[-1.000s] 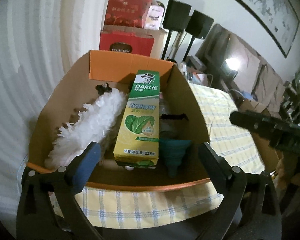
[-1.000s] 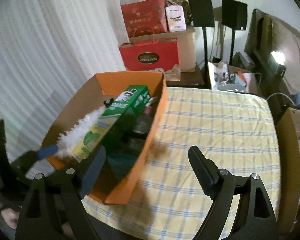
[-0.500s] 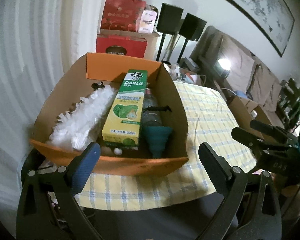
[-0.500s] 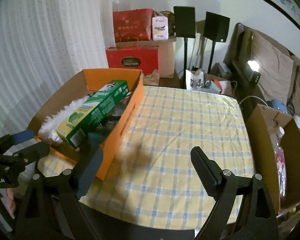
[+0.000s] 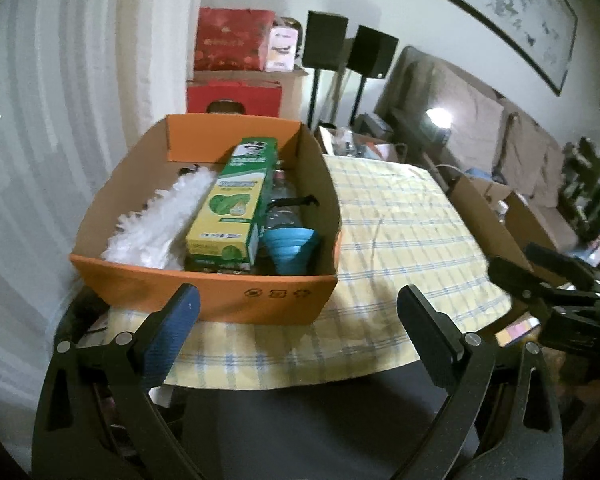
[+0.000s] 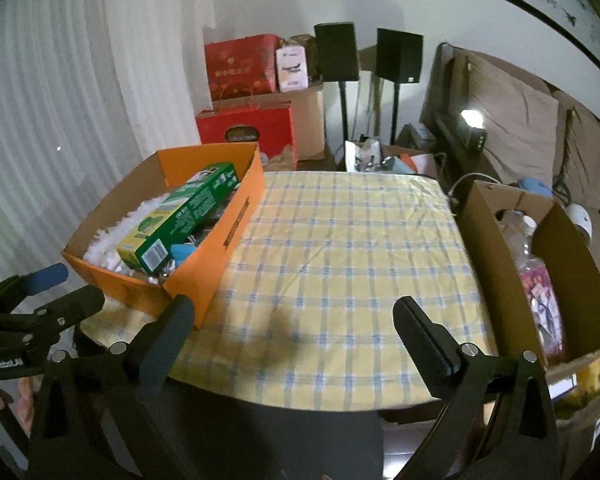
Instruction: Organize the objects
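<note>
An orange cardboard box [image 5: 220,296] stands on the left of the table [image 6: 340,260] with the yellow checked cloth. In it lie a white fluffy duster [image 5: 160,220], a green toothpaste carton [image 5: 236,196], a clear bottle [image 5: 282,208] and a blue collapsible funnel [image 5: 292,246]. The box also shows in the right wrist view [image 6: 228,236]. My left gripper [image 5: 296,312] is open and empty, short of the box's near wall. My right gripper [image 6: 292,320] is open and empty over the table's near edge.
A brown cardboard box [image 6: 500,264] holding a plastic bottle [image 6: 528,256] stands off the table's right edge. Red gift boxes [image 6: 244,64], two black speakers on stands [image 6: 336,56] and a sofa [image 6: 520,120] are behind. White curtains [image 6: 60,100] hang at left.
Both grippers have pulled back from the orange box and the table, so more of the table and room shows. Both stay open and empty.
</note>
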Motion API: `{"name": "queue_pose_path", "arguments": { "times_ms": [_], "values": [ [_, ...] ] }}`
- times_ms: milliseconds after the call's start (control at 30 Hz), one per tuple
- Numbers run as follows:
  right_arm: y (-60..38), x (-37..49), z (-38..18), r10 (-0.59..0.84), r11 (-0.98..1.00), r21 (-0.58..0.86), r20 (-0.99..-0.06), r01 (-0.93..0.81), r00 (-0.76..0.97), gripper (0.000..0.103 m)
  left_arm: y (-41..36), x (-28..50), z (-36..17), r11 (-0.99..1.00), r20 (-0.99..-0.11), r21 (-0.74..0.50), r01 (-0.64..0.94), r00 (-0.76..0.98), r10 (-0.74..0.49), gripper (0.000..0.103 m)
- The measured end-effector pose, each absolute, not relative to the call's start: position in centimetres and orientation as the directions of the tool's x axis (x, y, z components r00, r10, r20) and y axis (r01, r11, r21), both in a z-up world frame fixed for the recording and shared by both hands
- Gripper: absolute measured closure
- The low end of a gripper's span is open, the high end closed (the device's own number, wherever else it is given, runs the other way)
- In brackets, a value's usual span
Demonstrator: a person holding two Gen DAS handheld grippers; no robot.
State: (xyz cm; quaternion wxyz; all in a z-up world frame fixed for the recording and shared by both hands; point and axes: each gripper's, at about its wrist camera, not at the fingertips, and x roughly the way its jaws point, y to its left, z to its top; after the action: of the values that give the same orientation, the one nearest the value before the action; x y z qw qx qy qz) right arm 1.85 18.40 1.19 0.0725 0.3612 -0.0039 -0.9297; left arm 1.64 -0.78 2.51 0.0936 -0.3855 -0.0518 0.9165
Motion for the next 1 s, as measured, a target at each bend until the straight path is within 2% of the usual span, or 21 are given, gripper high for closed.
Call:
{"name": "queue_pose_path", "arguments": {
  "times_ms": [633,1000],
  "values": [
    [19.1,6.1,1.1,-0.059,-0.998,0.016,-0.643,0.063,-0.764,0.0,-0.5,5.1,2.7,-0.989,-0.696,-0.123,-0.087,-0.703,0.148,0.005],
    [19.2,6.8,1.4,-0.034,-0.999,-0.001,-0.636,0.045,-0.771,0.0,-0.2,5.6,2.9,-0.987,-0.692,-0.13,-0.095,-0.704,0.159,0.005]
  ]
}}
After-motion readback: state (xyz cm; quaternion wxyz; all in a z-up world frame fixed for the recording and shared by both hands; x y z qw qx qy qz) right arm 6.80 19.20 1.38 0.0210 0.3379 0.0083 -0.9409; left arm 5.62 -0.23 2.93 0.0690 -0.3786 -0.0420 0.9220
